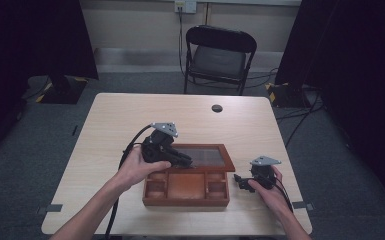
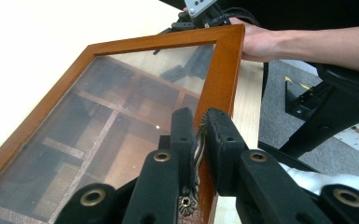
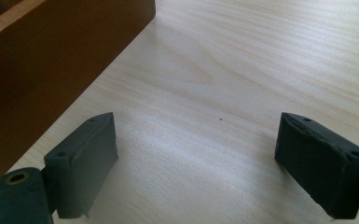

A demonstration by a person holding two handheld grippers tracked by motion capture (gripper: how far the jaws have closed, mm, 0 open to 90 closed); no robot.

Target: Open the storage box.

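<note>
glossy brown wood box point(image 1: 186, 196), glass-paned lid point(image 2: 121, 107); pale matt wood-grain table point(image 3: 242, 60); matt black fingers point(image 3: 81, 163).

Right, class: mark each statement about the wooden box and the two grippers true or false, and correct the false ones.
1. The left gripper has its fingers shut on the metal clasp of the glass lid. True.
2. The right gripper grips the wooden box. False: its fingers stand open over bare table beside the box.
3. The lid is flat shut. False: it is lifted, compartments exposed.
4. A folding chair stands beyond the table. True.
</note>
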